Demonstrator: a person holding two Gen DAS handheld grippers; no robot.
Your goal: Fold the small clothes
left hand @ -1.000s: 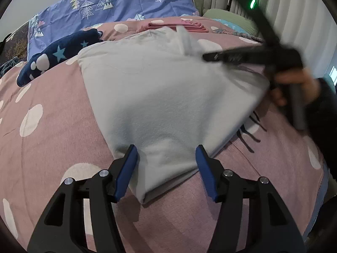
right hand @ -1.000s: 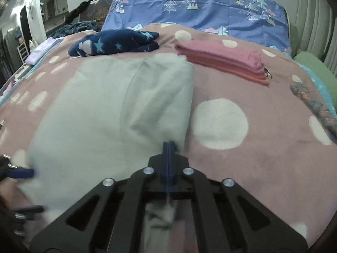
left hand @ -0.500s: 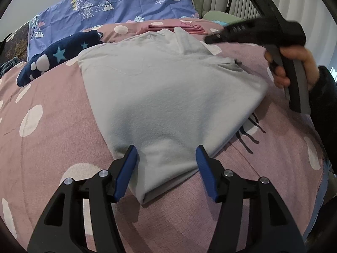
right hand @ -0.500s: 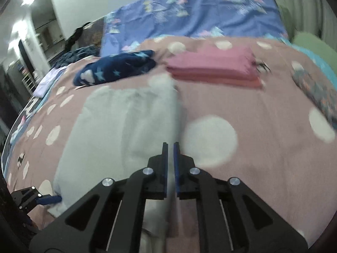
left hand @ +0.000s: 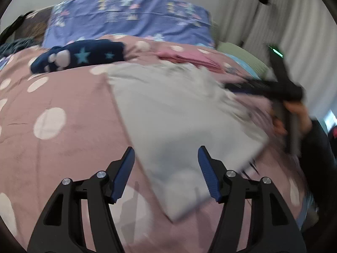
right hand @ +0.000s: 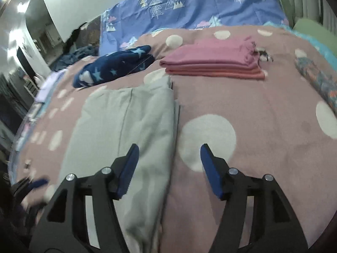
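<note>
A folded pale grey garment lies flat on the pink dotted bedspread. It also shows in the right wrist view. My left gripper is open and empty, its jaws either side of the garment's near corner. My right gripper is open and empty above the garment's right edge. It also shows in the left wrist view, blurred, at the garment's far right side.
A stack of folded pink clothes lies beyond the grey garment. A navy star-patterned item lies to the back left. A blue tree-print pillow is at the head of the bed. A patterned cloth lies at the right.
My right gripper has let go of the grey garment's edge and opened. The garment now lies flat. My left gripper has shifted left and up, staying open.
</note>
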